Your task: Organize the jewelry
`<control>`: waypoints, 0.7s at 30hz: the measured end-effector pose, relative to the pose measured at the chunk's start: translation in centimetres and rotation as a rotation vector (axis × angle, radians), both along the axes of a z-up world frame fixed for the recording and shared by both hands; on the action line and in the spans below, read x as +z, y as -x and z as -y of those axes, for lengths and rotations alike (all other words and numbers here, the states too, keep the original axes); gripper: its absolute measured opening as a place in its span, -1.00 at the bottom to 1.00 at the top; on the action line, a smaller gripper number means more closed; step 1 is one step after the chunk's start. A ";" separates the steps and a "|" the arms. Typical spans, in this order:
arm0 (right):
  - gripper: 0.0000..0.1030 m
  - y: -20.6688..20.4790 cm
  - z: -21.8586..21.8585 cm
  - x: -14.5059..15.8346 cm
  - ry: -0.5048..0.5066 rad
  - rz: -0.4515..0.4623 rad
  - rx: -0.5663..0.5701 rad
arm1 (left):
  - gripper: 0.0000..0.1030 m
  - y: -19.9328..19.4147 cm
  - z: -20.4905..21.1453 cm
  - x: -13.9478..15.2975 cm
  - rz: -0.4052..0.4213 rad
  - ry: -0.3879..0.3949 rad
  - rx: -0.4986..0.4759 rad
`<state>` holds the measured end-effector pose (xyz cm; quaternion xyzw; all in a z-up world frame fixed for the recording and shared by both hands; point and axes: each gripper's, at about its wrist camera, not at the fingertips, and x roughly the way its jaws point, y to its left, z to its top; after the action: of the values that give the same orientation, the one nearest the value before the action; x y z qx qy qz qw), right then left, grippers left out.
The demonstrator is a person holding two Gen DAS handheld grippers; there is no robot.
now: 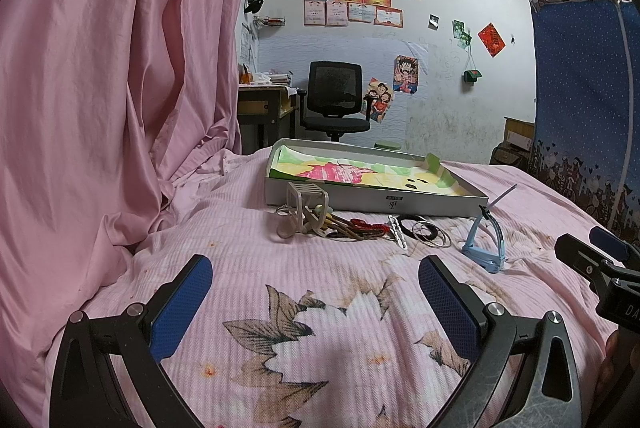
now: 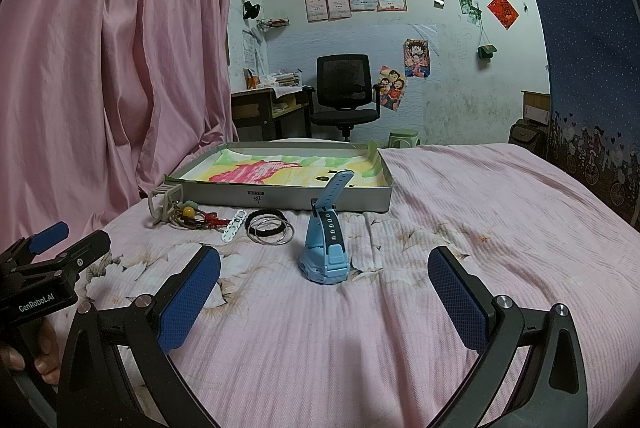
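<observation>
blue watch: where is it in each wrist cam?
Left wrist: watch at right of centre, right of the bangles.
Right wrist: watch at centre, standing between the open fingers, right of the bangles.
Shared landmark: grey tray just behind it.

You had the light-blue watch standing on its face on the bedspread, one strap pointing up. To its left lay thin silver bangles overlapping a black braided band, then a white clip and a tangle of beaded cords, all just before the shallow lined box.
</observation>
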<state>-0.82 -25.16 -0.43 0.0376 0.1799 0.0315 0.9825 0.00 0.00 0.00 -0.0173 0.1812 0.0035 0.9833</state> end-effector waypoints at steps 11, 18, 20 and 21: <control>0.98 0.0 0.0 0.0 0.000 0.000 0.000 | 1.00 0.0 0.0 0.0 0.000 0.000 0.000; 0.98 0.0 0.0 0.0 0.000 0.000 0.000 | 1.00 0.0 0.0 0.0 -0.001 0.001 -0.001; 0.98 0.0 0.0 0.0 0.000 0.000 0.000 | 1.00 0.0 0.0 0.0 -0.002 0.001 -0.002; 0.98 0.0 0.0 0.0 -0.001 0.000 0.000 | 1.00 0.0 0.0 0.0 -0.003 0.003 -0.004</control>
<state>-0.83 -25.15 -0.43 0.0379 0.1799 0.0313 0.9825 0.01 0.01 0.00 -0.0184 0.1830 0.0011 0.9829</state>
